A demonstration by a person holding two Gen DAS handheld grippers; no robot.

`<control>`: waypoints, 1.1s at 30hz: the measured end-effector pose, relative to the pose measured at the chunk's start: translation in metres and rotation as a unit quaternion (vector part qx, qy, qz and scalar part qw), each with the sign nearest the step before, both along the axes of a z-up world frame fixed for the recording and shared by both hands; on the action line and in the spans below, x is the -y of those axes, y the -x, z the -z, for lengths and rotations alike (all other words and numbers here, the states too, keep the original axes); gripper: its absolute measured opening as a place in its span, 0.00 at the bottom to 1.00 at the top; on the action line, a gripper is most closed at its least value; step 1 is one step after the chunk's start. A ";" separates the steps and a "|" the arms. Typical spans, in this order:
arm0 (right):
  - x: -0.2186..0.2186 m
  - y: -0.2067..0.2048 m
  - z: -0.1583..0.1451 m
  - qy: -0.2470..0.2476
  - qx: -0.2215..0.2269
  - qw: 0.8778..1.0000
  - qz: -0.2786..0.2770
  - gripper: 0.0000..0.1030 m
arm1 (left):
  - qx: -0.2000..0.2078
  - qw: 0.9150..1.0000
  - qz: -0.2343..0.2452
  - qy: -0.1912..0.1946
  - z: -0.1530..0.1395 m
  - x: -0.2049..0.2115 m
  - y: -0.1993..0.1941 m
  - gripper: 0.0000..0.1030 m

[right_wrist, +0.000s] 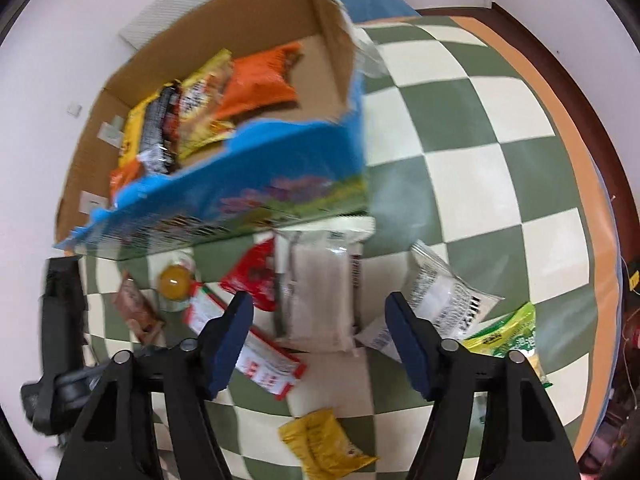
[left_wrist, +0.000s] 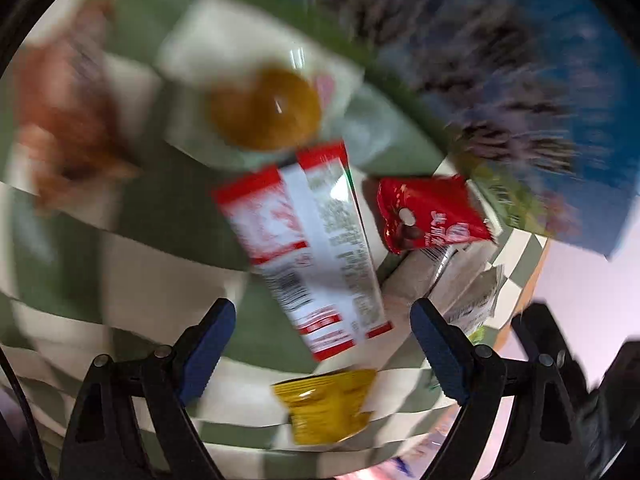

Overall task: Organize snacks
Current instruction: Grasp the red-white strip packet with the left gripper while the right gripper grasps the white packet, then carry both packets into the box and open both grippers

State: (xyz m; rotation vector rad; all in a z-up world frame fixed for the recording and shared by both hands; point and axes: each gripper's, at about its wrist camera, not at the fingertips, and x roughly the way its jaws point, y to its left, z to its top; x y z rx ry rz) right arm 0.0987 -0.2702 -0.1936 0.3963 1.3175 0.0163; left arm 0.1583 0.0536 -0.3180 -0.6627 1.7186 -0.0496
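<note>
Hovering with fingers spread wide and empty on both the left gripper [left_wrist: 322, 344] and right gripper [right_wrist: 320, 338], the stiff, light red-and-white box [left_wrist: 304, 248] lies flat on the checkered desk [right_wrist: 480, 120] at twelve o'clock of the left fingers, likely best pinched across its narrow sides.

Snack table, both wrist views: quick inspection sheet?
Surface: green-and-white checkered tablecloth.
Job's things: cardboard box holds several snack packets; red-and-white carton, small red packet, yellow packet, jelly cup, clear pack lie loose on the cloth.
Clutter: nothing seen.
Grippers: left hand-held gripper and right hand-held gripper open, empty.
Cables: nothing seen.
Surroundings: white wall.
</note>
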 end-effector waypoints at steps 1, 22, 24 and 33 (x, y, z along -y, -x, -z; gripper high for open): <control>0.003 0.002 0.003 0.003 -0.003 1.000 0.001 0.67 | -0.006 1.000 -0.004 0.005 0.007 0.004 -0.001 0.86; -0.019 -0.033 0.081 -0.012 -0.077 0.997 -0.021 0.59 | 0.068 0.947 0.236 -0.210 0.009 0.024 0.036 0.57; -0.022 -0.029 0.081 0.003 -0.074 0.997 -0.036 0.57 | 0.056 0.964 0.194 -0.175 0.014 0.011 0.037 0.61; -0.028 0.029 0.091 -0.009 -0.130 0.988 -0.086 0.57 | 0.056 0.979 0.122 -0.150 0.025 -0.008 0.044 0.63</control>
